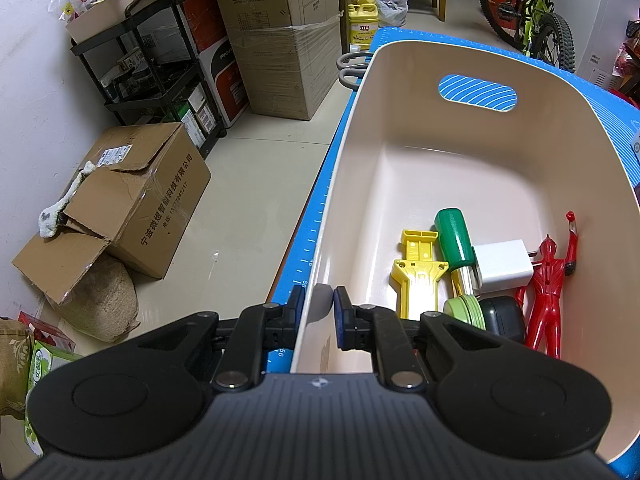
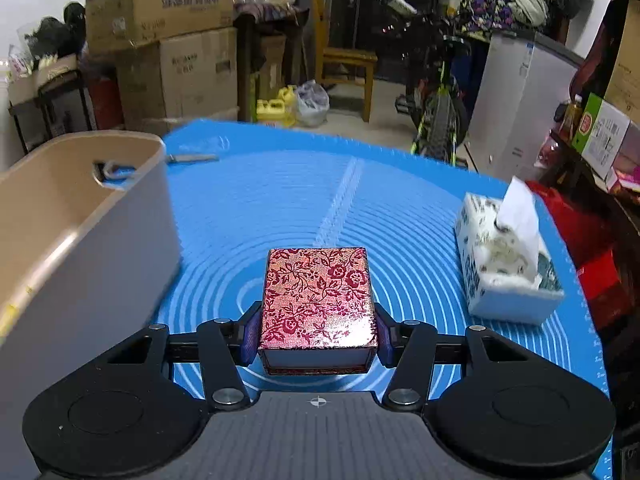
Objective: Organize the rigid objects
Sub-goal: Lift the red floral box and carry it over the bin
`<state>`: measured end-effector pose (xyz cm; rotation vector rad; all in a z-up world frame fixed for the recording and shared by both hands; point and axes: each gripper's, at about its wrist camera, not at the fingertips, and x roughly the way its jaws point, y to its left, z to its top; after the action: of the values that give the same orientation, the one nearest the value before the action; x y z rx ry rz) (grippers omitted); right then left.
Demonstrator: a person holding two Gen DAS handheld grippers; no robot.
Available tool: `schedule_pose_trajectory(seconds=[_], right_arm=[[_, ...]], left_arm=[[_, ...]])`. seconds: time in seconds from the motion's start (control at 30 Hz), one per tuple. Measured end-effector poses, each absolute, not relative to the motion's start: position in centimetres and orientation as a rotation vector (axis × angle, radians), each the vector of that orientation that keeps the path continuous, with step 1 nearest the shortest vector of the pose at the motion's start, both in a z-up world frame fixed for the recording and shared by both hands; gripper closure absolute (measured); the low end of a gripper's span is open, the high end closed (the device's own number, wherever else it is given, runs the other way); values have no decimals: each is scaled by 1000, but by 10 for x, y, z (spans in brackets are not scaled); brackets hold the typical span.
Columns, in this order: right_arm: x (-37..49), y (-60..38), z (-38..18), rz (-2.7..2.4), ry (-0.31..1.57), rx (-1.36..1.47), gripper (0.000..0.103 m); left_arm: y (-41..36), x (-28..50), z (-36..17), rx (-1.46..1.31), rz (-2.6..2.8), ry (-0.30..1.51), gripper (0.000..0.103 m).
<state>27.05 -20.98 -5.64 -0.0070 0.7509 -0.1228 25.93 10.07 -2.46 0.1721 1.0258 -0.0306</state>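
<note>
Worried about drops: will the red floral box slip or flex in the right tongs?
Red floral box looks stiff with flat sides, so probably no flex. Its glossy cover may slip; right tongs grip near one end, so it might tilt.

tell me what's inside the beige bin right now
Inside the beige bin, bunched at the near end: a yellow plastic tool, a green-handled tool, a white charger, a red toy figure, a green lid and a black case. The left gripper hides the near corner.
</note>
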Motion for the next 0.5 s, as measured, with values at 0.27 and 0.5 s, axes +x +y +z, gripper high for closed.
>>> schedule_pose_trajectory(seconds=[0.27, 0.5], right_arm=[[266, -185, -17, -79, 670, 7, 44], [265, -155, 12, 1, 611, 7, 44]], left_arm=[[101, 259, -25, 172, -31, 1026, 86], [100, 259, -25, 175, -30, 1025, 85]])
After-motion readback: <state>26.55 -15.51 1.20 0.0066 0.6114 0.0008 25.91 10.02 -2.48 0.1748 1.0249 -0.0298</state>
